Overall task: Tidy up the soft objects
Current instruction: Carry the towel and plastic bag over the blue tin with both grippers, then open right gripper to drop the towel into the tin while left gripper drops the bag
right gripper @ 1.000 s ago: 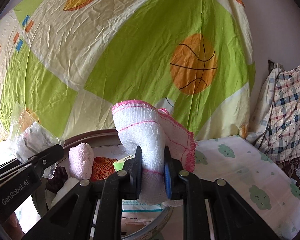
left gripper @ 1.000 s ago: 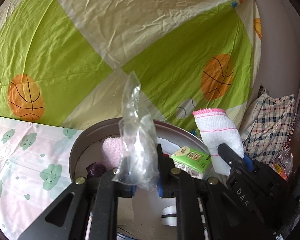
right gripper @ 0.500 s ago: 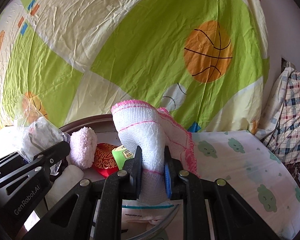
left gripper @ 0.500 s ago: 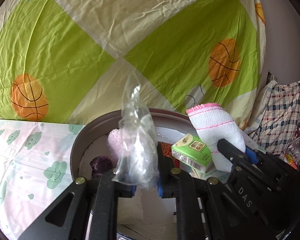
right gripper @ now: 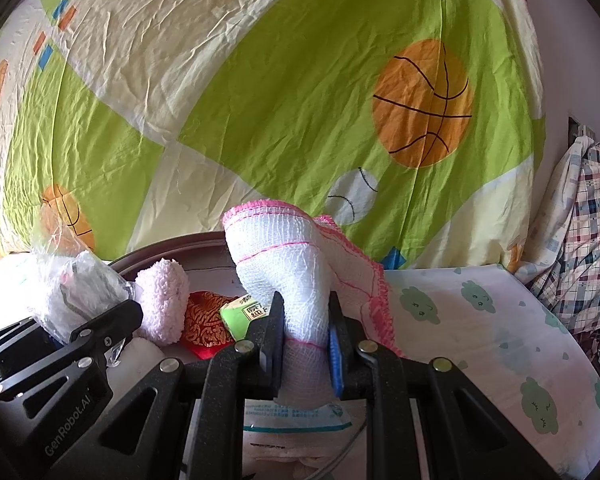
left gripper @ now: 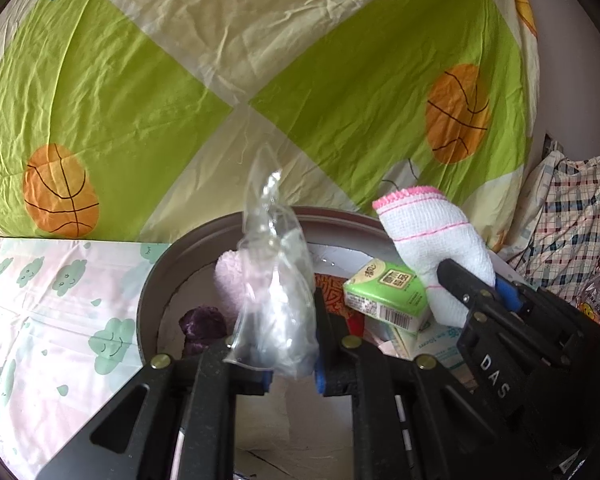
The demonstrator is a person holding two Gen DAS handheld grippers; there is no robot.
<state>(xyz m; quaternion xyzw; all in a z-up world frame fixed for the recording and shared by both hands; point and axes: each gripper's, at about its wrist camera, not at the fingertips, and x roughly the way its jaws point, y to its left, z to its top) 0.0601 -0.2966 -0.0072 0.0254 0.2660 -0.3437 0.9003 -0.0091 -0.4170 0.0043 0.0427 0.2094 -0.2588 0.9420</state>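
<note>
Left gripper (left gripper: 290, 364) pinching clear plastic bag (left gripper: 274, 292) upright, right gripper (right gripper: 306, 344) clamping white cloth (right gripper: 288, 272) upright

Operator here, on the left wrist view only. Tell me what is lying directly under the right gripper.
Observer: A flat white packet with a teal stripe lies right below the right gripper, which is shut on the white mesh cloth with pink trim.
Operator: Describe that cloth's far side; I see one rounded lump.
Observer: A loose flap with a pink frilled edge hangs off its right side.
Operator: Report what lies right of the basin.
Observer: Bedding printed with green clouds, reaching a plaid cloth.
Operator: Check my bag.
Observer: The left gripper is shut on the clear plastic bag; something white shows inside it.
</note>
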